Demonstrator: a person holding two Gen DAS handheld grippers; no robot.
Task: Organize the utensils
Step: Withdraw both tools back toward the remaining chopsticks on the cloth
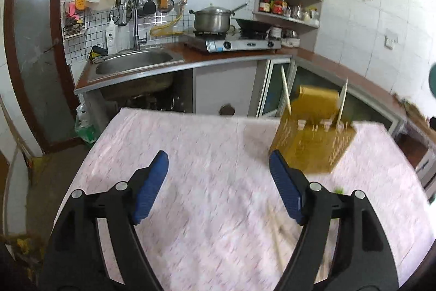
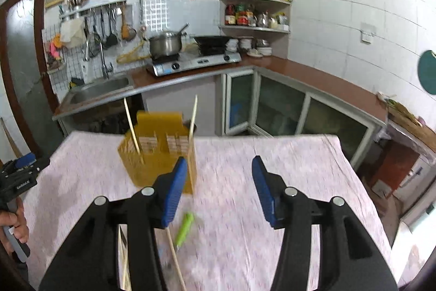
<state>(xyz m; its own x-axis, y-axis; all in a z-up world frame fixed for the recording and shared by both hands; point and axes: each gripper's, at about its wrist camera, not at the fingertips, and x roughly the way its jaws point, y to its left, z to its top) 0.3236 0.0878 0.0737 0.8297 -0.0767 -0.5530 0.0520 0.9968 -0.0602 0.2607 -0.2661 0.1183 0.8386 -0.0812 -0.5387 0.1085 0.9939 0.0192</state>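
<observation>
A yellow slotted utensil holder (image 1: 313, 138) (image 2: 160, 154) stands on the pink tablecloth (image 1: 212, 154) (image 2: 286, 168) with two chopsticks (image 2: 133, 132) leaning upright in it. My left gripper (image 1: 218, 162) is open over bare cloth, the holder just beyond its right finger. My right gripper (image 2: 219, 168) is open too, with nothing between its blue pads (image 2: 174, 192). Below it on the cloth lie a green-handled utensil (image 2: 185, 227) and loose chopsticks (image 2: 175, 258). In the left wrist view, loose chopsticks (image 1: 275, 225) show blurred beside the right finger. The left gripper body (image 2: 19, 176) shows at the right view's left edge, held by a hand.
Behind the table runs a kitchen counter with a steel sink (image 1: 130, 63), a gas stove (image 1: 231, 41) carrying a pot (image 1: 212, 18) and a wok, and a corner shelf of jars (image 1: 286, 7). Glass-door cabinets (image 2: 272, 105) stand under the counter. A door (image 1: 30, 45) is at left.
</observation>
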